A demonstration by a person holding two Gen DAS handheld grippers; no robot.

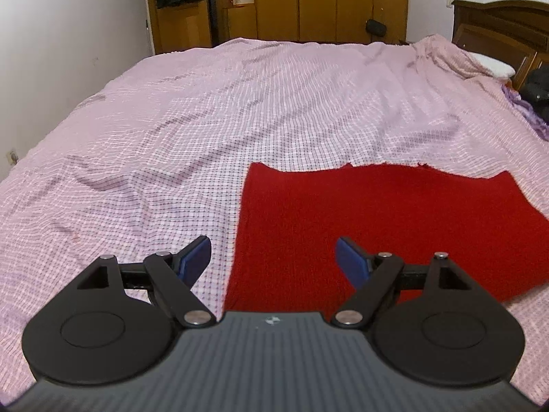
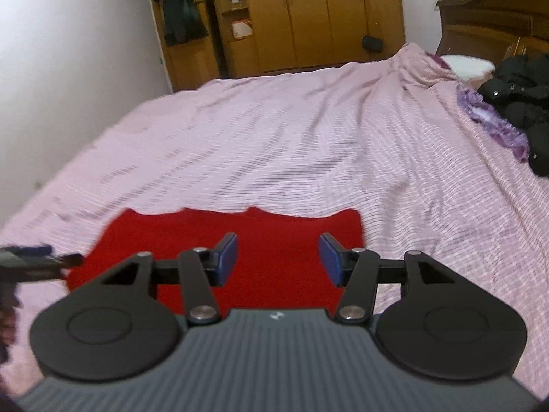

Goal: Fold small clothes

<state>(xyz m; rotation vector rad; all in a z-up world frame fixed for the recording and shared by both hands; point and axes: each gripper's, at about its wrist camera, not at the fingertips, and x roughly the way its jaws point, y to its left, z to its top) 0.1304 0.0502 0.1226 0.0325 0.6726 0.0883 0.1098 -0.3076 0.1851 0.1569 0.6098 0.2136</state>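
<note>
A red knitted garment (image 1: 394, 226) lies flat on the pink checked bedspread (image 1: 240, 110); its far edge is uneven. My left gripper (image 1: 273, 261) is open and empty, hovering over the garment's left edge near its front. In the right wrist view the same red garment (image 2: 281, 240) lies under my right gripper (image 2: 278, 261), which is open and empty above the garment's right half. The left gripper's fingers (image 2: 37, 257) show blurred at the left edge of that view, beside the garment's left side.
A black garment (image 2: 518, 103) and a purple one (image 2: 490, 120) lie at the bed's far right by a white pillow (image 2: 466, 63) and the dark headboard (image 1: 497, 24). Wooden wardrobes (image 1: 308, 3) stand beyond the bed. A white wall (image 1: 61, 51) runs along the left.
</note>
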